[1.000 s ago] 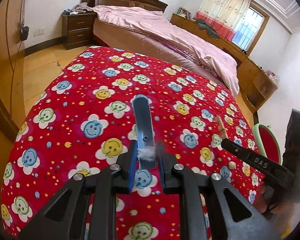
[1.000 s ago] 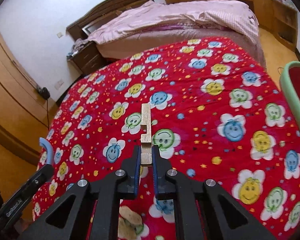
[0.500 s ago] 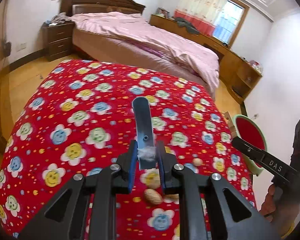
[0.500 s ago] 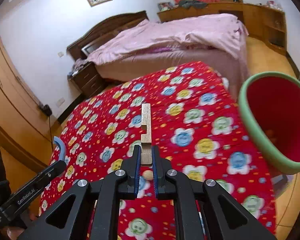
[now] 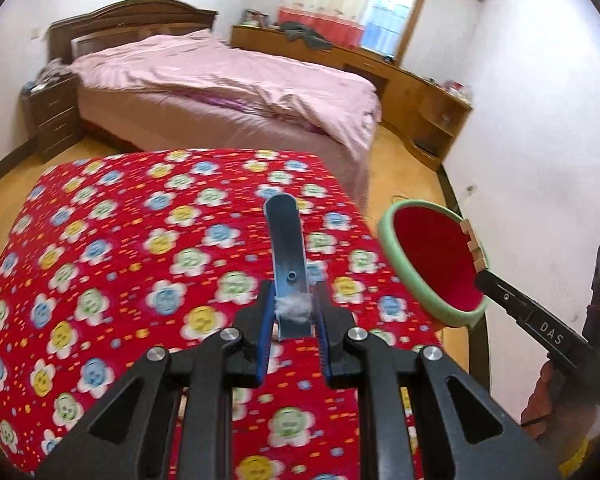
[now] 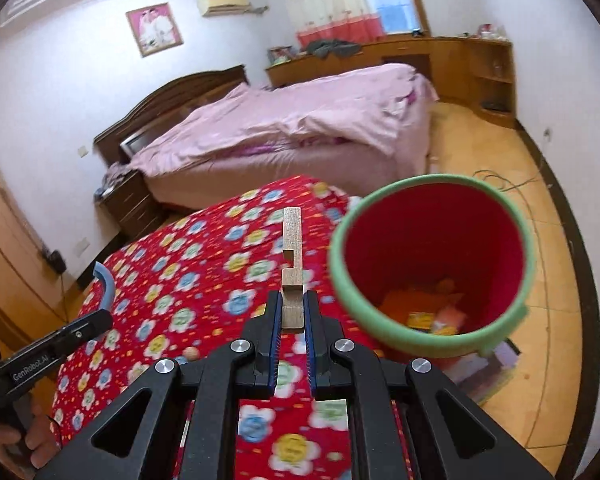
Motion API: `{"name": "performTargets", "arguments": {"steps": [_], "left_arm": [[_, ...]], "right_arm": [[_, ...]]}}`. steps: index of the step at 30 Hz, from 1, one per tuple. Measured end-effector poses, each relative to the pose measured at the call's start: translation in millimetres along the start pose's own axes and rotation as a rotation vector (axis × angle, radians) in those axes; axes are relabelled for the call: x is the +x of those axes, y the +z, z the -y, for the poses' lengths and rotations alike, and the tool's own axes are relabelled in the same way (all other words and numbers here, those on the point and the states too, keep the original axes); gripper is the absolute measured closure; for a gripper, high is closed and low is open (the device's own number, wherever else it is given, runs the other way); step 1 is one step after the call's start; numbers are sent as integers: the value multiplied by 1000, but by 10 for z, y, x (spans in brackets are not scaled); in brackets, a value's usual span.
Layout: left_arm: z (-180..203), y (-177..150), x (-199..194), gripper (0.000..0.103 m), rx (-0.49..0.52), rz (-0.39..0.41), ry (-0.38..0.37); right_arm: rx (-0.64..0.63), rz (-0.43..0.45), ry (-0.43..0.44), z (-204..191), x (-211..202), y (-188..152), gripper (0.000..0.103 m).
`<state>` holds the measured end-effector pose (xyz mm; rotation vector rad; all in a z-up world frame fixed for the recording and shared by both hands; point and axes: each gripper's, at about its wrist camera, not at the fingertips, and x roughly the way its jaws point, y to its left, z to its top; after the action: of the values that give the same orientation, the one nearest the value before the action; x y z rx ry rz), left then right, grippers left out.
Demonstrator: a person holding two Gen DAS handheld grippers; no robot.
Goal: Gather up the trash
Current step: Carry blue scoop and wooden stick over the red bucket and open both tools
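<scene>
Both claws are clamped on trash. The left gripper (image 5: 291, 322) pinches a curved blue plastic strip (image 5: 285, 252) with a tuft of white fluff (image 5: 294, 306) at the pads; the right gripper (image 6: 292, 320) is closed on a notched wooden piece (image 6: 292, 256). Each item stands out forward along its fingers, long axis in line with the claw.

What the drop turns on is the red bin with a green rim (image 6: 432, 264), which stands off the right edge of the red flowered cloth (image 5: 140, 264) covering the table. It lies ahead and to the right of both claws. The right hand is clearly nearer: in the left wrist view the wooden piece (image 5: 474, 246) overlaps the bin's far rim (image 5: 400, 264), though whether it is truly above the opening I cannot tell. The blue strip is above the cloth near that right edge, apart from the bin.

Only the right wrist view looks down into the bin, showing orange and yellow wrappers (image 6: 428, 312) on its bottom, plus a small round nut-like thing (image 6: 192, 354) left on the cloth. Only the left wrist view shows how the wooden piece sits against the rim from the side.
</scene>
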<state>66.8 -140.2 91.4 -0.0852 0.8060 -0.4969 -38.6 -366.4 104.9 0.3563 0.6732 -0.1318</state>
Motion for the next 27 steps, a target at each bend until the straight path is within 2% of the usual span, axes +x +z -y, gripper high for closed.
{"name": "performTargets", "arguments": {"steps": [5,12,20,27], "left_arm": [[438,24,118,84,91,-20,-44],[887,43,420,84,154,-52,-98],[1339,102,989,85,213,-111,-153],[1569,127,1443,85,254,-143,-178]], "right_arm": [[36,15,-35,328,-64,14,93],[93,2,-74,748,0,5,93],[151,-28,-95,1163,143,3,93],[168,-40,-91,1326,247,21,92]]}}
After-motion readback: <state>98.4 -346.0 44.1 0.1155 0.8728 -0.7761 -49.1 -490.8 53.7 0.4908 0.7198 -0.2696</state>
